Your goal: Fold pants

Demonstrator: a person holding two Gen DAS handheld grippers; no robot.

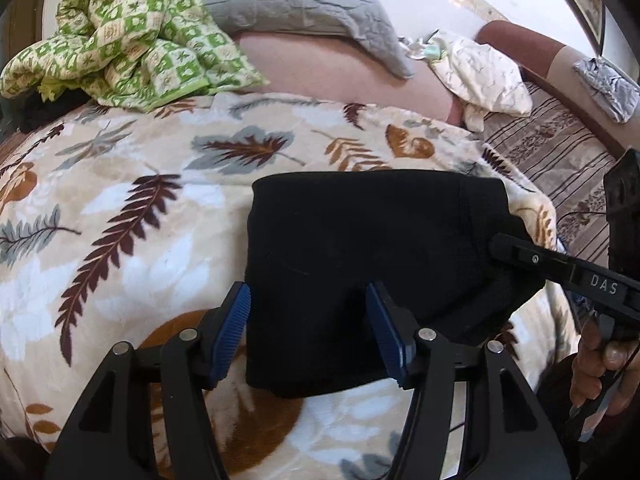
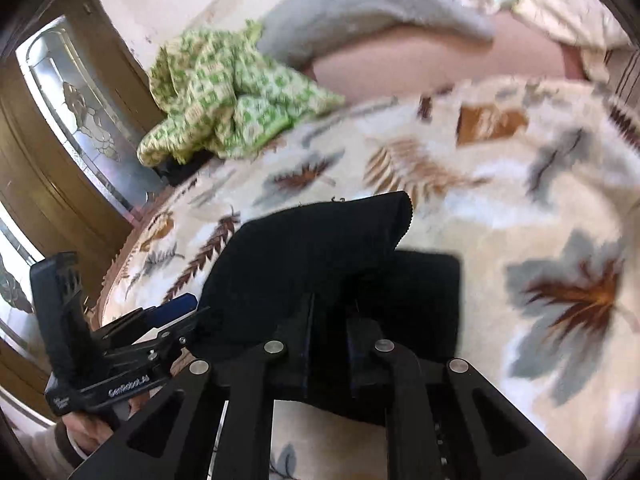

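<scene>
The black pants [image 1: 360,248] lie folded into a compact bundle on the leaf-print blanket [image 1: 140,240]. My left gripper [image 1: 308,332] is open, its blue pads on either side of the bundle's near left part, low over it. My right gripper [image 2: 328,344] is shut on a fold of the pants [image 2: 320,248] and lifts that fold above the rest of the bundle. In the left wrist view the right gripper [image 1: 496,246] comes in from the right and meets the bundle's right edge. The left gripper [image 2: 176,308] shows in the right wrist view at the left.
A crumpled green checked cloth [image 1: 132,40] lies at the back left, a grey pillow [image 1: 288,4] behind it, and a white cloth [image 1: 480,76] at the back right. A striped sheet [image 1: 560,156] borders the blanket on the right. A wooden door [image 2: 48,152] stands beside the bed.
</scene>
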